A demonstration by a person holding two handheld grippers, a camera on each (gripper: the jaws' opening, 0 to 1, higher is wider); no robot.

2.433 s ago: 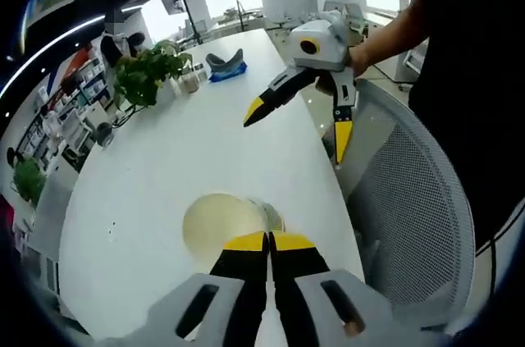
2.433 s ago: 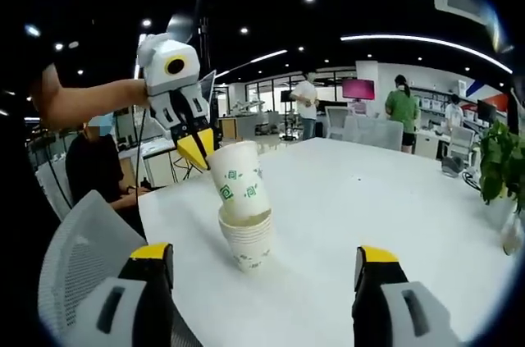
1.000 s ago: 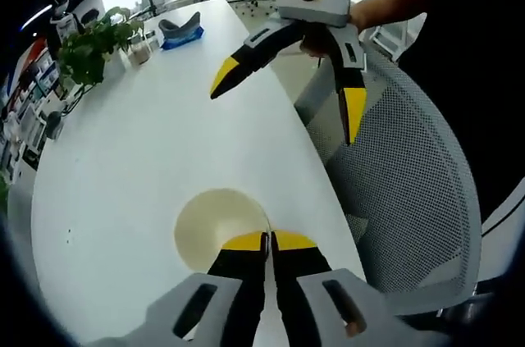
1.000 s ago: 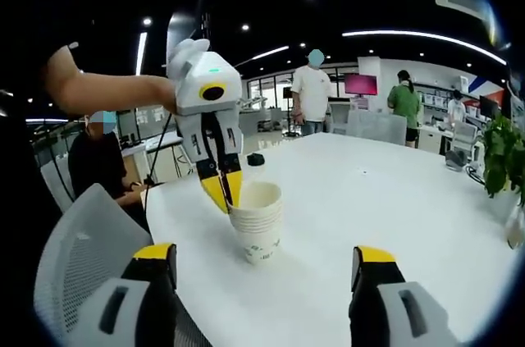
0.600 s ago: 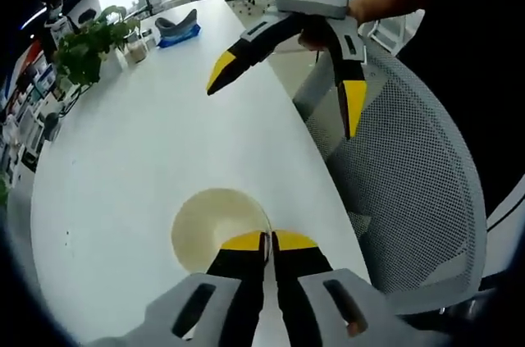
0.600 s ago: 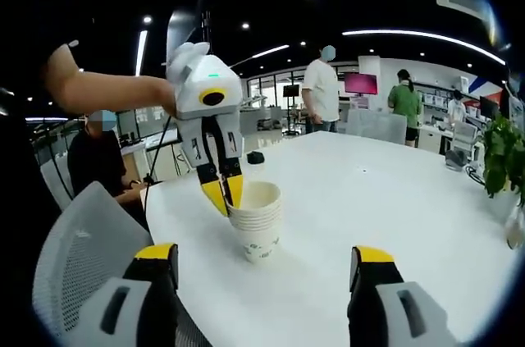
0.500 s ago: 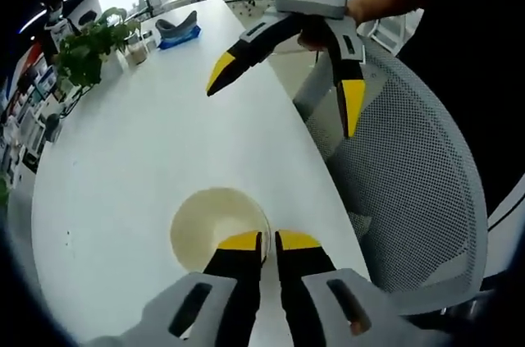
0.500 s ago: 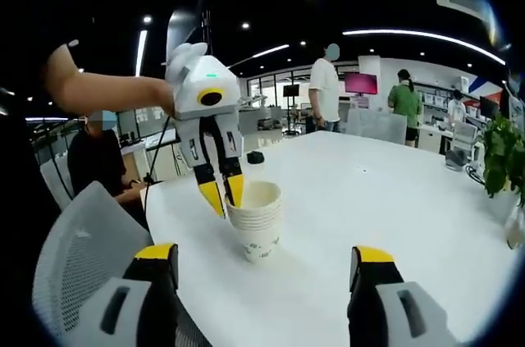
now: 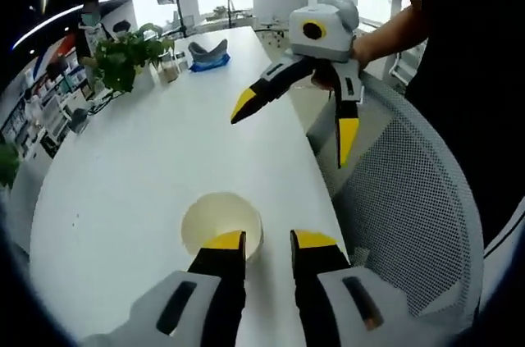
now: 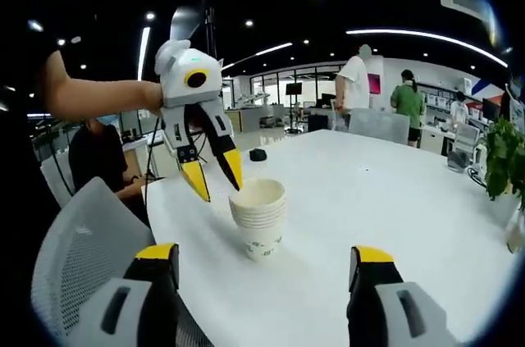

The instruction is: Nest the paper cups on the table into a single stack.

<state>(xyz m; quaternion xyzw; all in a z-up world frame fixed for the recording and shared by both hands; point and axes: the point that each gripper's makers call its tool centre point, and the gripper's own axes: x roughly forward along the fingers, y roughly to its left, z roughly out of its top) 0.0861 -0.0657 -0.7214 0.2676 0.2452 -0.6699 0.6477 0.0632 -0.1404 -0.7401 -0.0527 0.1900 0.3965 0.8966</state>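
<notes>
1. In the right gripper view a grey mesh-backed office chair (image 10: 70, 257) sits at 8 o'clock, against the near edge of the white oval worktop (image 10: 394, 207).
2. The left gripper (image 10: 212, 179), white with yellow-tipped black fingers, hangs from a person's bare forearm (image 10: 94, 99) at 10 o'clock. Its fingers are spread apart and hold nothing; one tip is just over the near rim of the stack, the other just outside it.
3. The stack of white paper cups with green print (image 10: 260, 220) stands upright on the worktop just left of centre, near the worktop's edge, with several rims nested one inside another.
4. The right gripper's (image 10: 258, 261) own fingers rise at 7 and 5 o'clock, wide apart and empty, with the stack between them but farther off.
5. People stand beyond the worktop's far end at 1 o'clock, and a green leafy potted plant (image 10: 502, 166) is at 3 o'clock.
6. In the left gripper view that plant (image 9: 121, 60) is at 10 o'clock, and a dark grey curved object on something blue (image 9: 207, 55) at 11 o'clock.
7. The cup stack (image 9: 221, 228) is seen from above at 6 o'clock, its cream interior just ahead of the left gripper's (image 9: 264, 239) parted tips.
8. The right gripper (image 9: 294, 117) hovers at 1 o'clock over the worktop's edge (image 9: 148, 166), fingers splayed and empty, above the chair (image 9: 410, 216).
</notes>
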